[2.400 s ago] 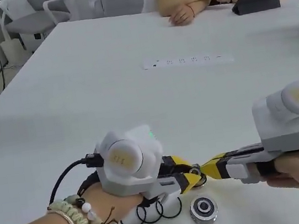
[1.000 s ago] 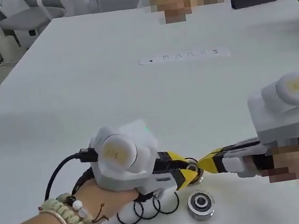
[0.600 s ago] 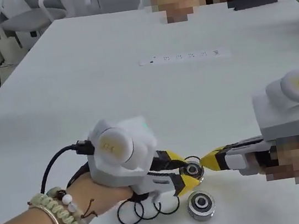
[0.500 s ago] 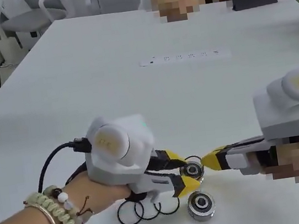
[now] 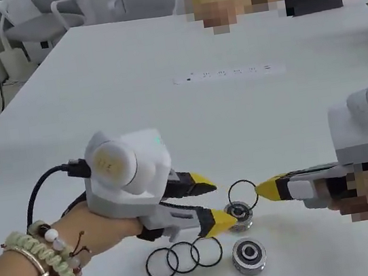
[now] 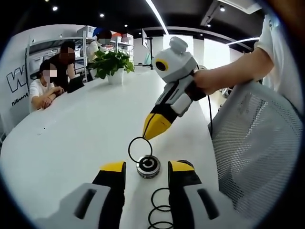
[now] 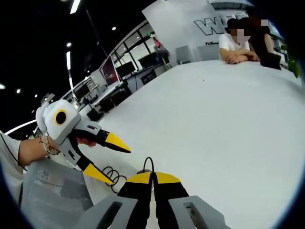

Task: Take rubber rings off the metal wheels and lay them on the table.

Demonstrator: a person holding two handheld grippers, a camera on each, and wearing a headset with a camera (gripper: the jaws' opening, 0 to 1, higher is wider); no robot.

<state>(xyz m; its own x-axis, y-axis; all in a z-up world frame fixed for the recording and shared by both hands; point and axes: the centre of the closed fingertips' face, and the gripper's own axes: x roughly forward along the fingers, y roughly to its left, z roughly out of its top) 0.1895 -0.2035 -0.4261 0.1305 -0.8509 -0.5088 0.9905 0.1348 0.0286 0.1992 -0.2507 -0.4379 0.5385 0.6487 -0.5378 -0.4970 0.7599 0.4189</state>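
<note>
While 3 rubber rings (image 5: 183, 257) lie flat on the table (image 5: 128, 84) by a bare-looking wheel (image 5: 248, 256), R gripper (image 5: 260, 190) is pinched tight on a 4th ring (image 5: 243, 195), upright just over the 2nd wheel (image 5: 239, 212). L gripper (image 5: 222, 202) is spread wide astride that wheel, holding nothing. Left to do: lay ring 4 down; can't tell if more rings are on. Outlet strip (image 5: 230, 73) and people are well apart, so nothing blocks.

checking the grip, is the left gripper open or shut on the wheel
Open: the left gripper has its jaws well apart, the wheel lying loose between the tips.
</note>
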